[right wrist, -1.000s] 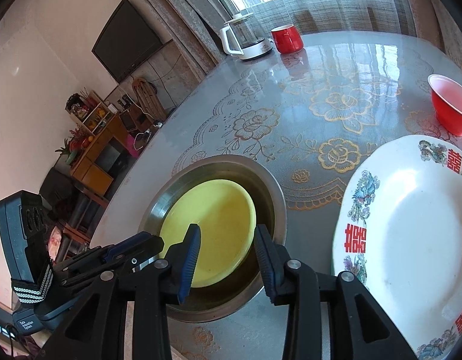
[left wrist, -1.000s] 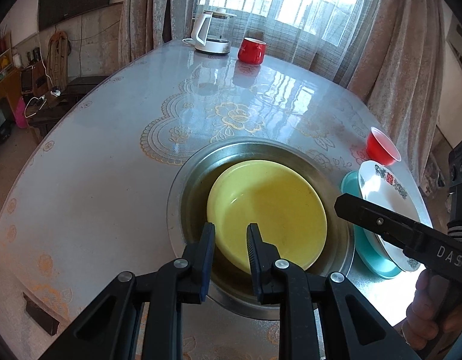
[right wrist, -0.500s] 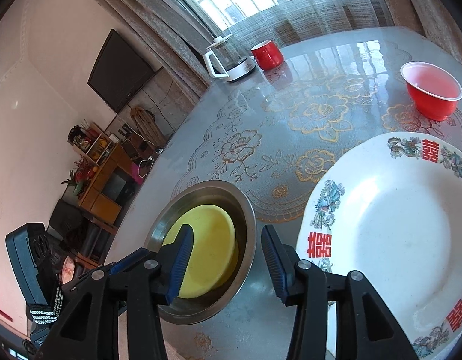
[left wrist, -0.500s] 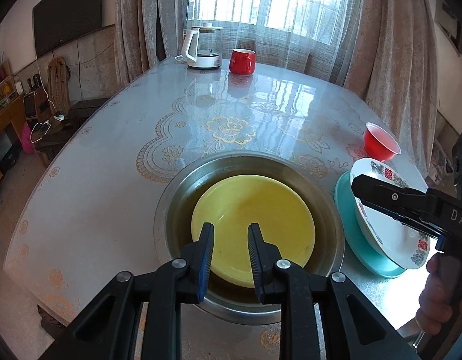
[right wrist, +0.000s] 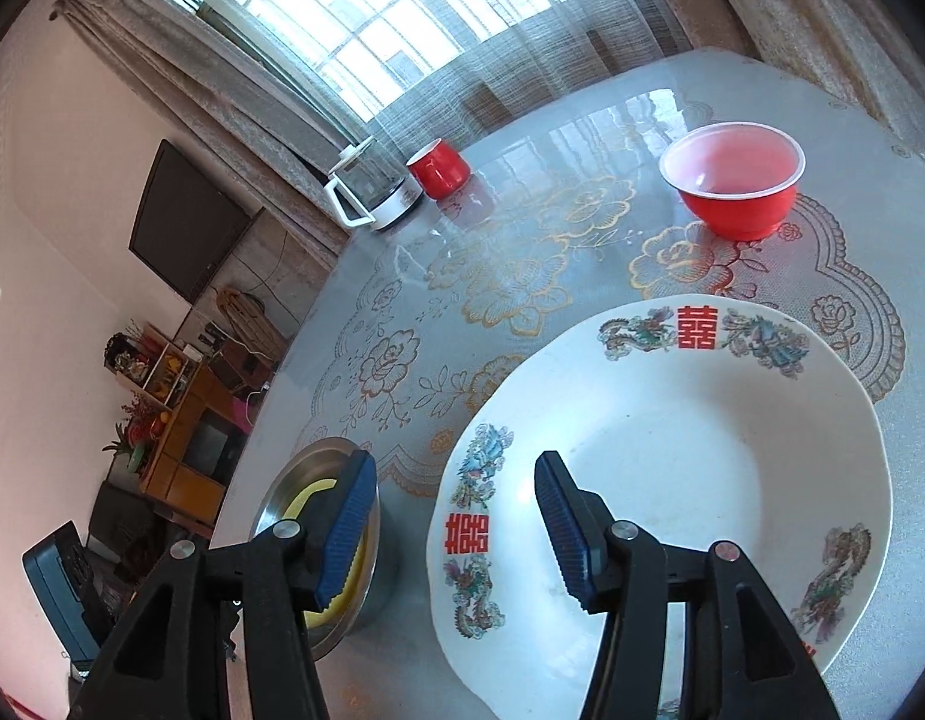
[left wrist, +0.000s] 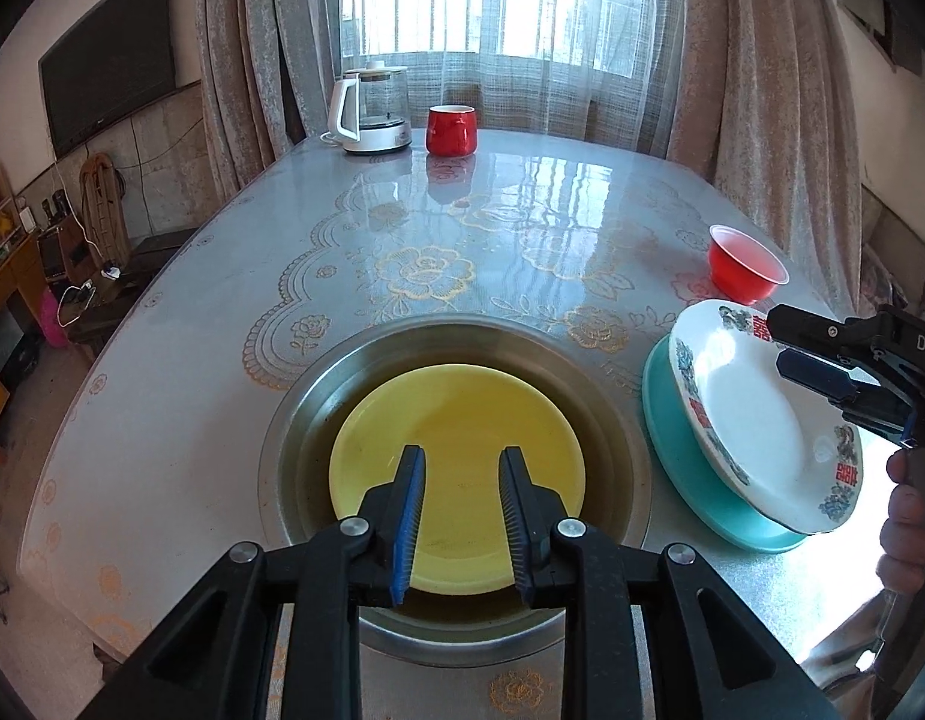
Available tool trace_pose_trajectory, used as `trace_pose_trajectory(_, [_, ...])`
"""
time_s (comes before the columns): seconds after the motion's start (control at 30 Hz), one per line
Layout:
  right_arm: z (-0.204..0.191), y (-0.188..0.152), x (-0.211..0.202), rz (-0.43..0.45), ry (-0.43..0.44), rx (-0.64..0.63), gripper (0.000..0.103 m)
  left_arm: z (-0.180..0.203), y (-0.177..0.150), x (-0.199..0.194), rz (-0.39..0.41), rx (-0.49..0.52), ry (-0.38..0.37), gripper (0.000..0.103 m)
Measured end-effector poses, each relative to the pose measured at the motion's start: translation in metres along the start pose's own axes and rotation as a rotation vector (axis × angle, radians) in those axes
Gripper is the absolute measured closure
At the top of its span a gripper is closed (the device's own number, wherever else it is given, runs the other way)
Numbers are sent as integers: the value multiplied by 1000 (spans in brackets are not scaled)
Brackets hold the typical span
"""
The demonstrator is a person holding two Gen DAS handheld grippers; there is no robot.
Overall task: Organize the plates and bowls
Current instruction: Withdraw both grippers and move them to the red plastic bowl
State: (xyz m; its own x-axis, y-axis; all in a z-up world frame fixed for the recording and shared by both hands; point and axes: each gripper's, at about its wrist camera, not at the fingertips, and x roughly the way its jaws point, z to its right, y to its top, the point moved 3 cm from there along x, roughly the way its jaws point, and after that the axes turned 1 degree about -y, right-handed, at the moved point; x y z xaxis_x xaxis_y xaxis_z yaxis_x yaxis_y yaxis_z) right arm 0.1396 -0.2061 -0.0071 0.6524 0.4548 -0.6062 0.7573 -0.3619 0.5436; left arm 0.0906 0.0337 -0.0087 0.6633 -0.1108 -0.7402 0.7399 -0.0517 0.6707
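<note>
- The right gripper [right wrist: 456,516] has swung away from the steel basin [right wrist: 276,504] and now hangs over the near-left rim of the white patterned plate [right wrist: 672,480]; a second ago it was lined up on the basin. Its jaws are opening, one finger outside the rim and one over the plate's inside, with the rim in the gap but no pad pressing on it.
- The left gripper [left wrist: 462,510] has drawn back a little above the yellow plate [left wrist: 456,420], which lies inside the basin. Its jaws are opening slightly, a narrow gap between them, and nothing is held.
- My reading: the yellow plate is already set in the basin, and the white plate is the next piece to be taken.
- The white plate rests tilted on a teal plate [left wrist: 690,474], just beside the basin on its right. In the left wrist view the right gripper [left wrist: 822,372] shows over that plate's far side, with part of a hand [left wrist: 906,528] below it.
- A small red bowl [right wrist: 732,180] stands alone on the desk [left wrist: 234,300], beyond the white plate and apart from it.
- At the far end of the desk, well away, are a glass kettle [left wrist: 372,108] and a red mug [left wrist: 452,129].
- Nothing blocks the way to the plate's rim. The tilt may let the plate slide or rock on the teal one when it is pinched, and the basin wall sits close on the left.
</note>
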Motion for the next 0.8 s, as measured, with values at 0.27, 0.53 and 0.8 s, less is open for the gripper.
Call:
trace_pose_trajectory(0.27, [38, 11, -20, 48, -60, 75, 47, 15, 6, 5, -5, 28, -3, 77])
trace_pose_trajectory(0.53, [70, 11, -28, 53, -101, 143, 47, 36, 18, 11, -3, 74, -16, 75])
trace_pose_trajectory(0.8, [89, 24, -42, 84, -128, 171, 47, 56, 34, 21, -16, 87, -49, 75])
